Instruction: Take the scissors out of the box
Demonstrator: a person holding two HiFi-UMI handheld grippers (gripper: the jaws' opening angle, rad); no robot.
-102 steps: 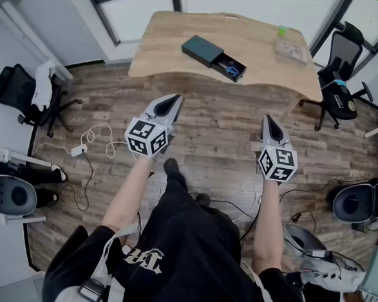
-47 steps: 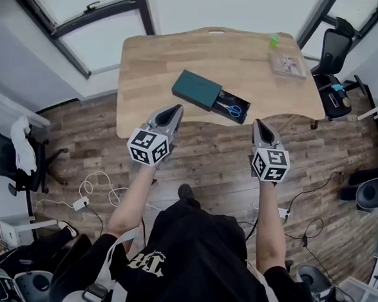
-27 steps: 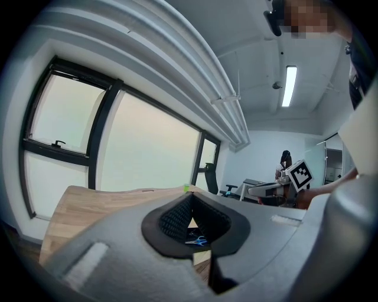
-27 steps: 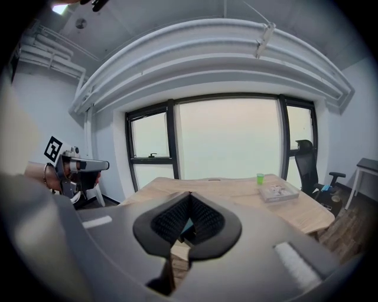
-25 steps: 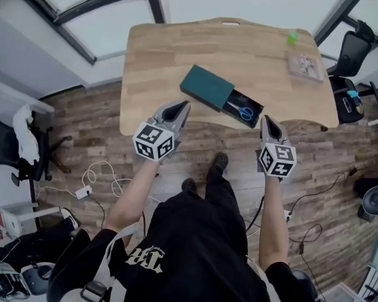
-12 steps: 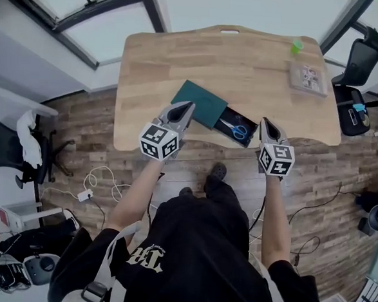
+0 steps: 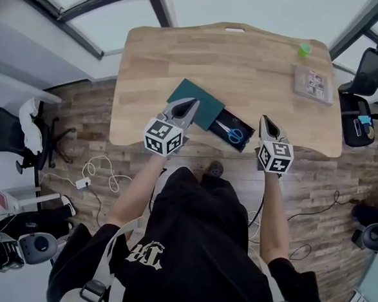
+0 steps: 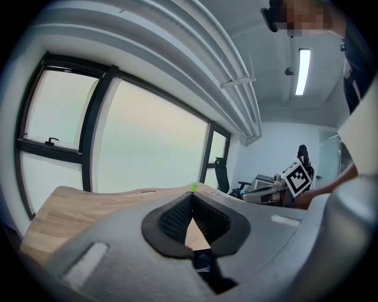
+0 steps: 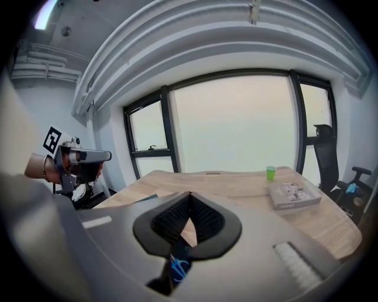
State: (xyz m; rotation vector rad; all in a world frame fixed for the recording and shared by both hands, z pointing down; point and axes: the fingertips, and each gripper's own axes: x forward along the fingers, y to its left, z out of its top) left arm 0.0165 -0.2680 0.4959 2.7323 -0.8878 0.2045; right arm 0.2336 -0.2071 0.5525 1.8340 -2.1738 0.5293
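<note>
At the wooden table [image 7: 247, 61], left gripper [image 7: 192, 103] and right gripper [image 7: 265, 119] hover with jaws pressed together, empty, near the box [image 7: 205, 100].

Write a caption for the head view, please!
Left gripper and right gripper, both shut, hover near blue scissors in the open box on a wooden table.

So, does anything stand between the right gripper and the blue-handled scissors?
Nothing visible does: the blue-handled metal scissors lie uncovered in the open black drawer, and the shut right gripper hovers beside it.
</note>
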